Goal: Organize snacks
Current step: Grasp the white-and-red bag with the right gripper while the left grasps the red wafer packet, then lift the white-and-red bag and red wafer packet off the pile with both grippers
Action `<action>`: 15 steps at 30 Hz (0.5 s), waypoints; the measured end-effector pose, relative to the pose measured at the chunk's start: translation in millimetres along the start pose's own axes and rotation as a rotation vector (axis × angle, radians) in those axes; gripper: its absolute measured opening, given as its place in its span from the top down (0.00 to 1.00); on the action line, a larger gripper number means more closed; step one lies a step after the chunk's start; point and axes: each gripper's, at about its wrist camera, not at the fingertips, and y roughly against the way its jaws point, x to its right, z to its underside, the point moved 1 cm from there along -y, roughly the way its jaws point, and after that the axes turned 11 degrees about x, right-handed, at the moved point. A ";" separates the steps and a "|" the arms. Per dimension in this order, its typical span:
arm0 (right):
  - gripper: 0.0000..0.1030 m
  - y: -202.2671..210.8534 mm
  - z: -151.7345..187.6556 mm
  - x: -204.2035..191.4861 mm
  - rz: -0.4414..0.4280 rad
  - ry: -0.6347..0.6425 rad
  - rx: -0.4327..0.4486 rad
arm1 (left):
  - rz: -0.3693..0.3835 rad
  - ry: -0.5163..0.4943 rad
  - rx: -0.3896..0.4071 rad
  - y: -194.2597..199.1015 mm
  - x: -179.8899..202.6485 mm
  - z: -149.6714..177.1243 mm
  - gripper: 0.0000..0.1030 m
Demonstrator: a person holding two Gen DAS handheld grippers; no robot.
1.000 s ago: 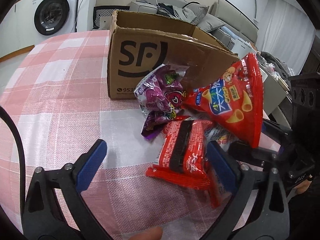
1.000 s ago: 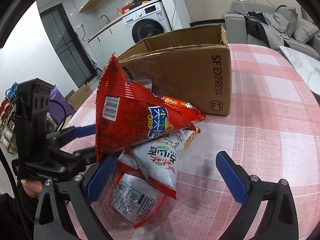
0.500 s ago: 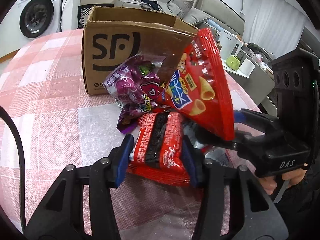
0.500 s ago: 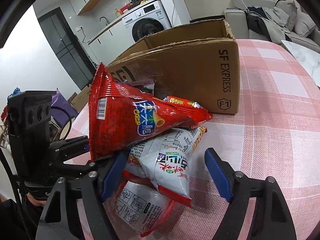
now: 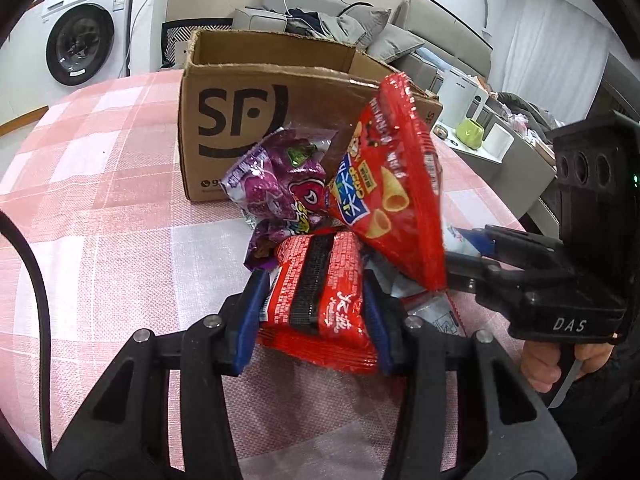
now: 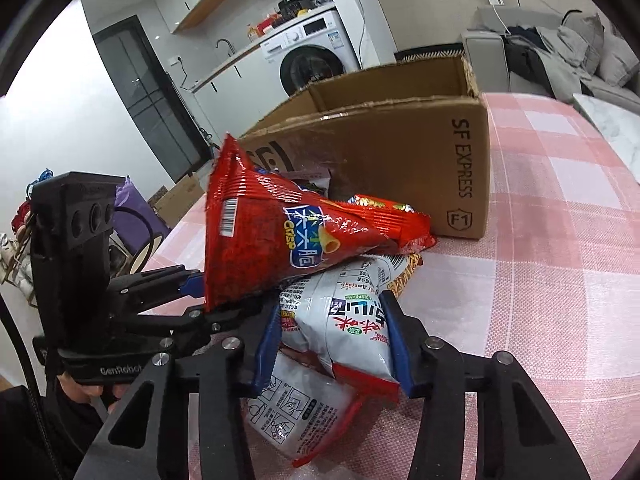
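Note:
A pile of snack packs lies on the pink checked tablecloth (image 5: 100, 208) in front of an open SF cardboard box (image 5: 240, 120). My left gripper (image 5: 314, 292) is shut on a red noodle pack with a black stripe (image 5: 316, 280). My right gripper (image 6: 334, 332) is shut on a white snack bag with a red edge (image 6: 352, 328); the gripper also shows at the right of the left wrist view (image 5: 472, 248). A red cone-snack bag (image 5: 396, 200) leans on top of the pile (image 6: 280, 236). A purple candy bag (image 5: 280, 188) rests against the box.
Another white pack (image 6: 296, 416) lies under the held white bag. A washing machine (image 5: 84, 40) and a grey sofa (image 5: 360, 28) stand beyond the table. A side table with a green cup (image 5: 474, 132) is at the right.
Both grippers went from wide open to closed: the left on the red noodle pack, the right on the white bag. Both moved forward into the pile.

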 end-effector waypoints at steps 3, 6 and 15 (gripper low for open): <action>0.54 3.0 -1.8 -0.3 0.004 0.009 0.016 | -0.003 0.001 0.016 5.0 -1.6 -4.5 0.59; 0.54 7.8 -3.3 -1.4 0.010 0.017 0.030 | -0.006 0.000 0.029 12.6 -2.2 -6.4 0.59; 0.59 24.8 -9.7 -2.5 0.025 0.047 0.064 | -0.012 -0.007 0.067 35.7 -5.7 -14.1 0.59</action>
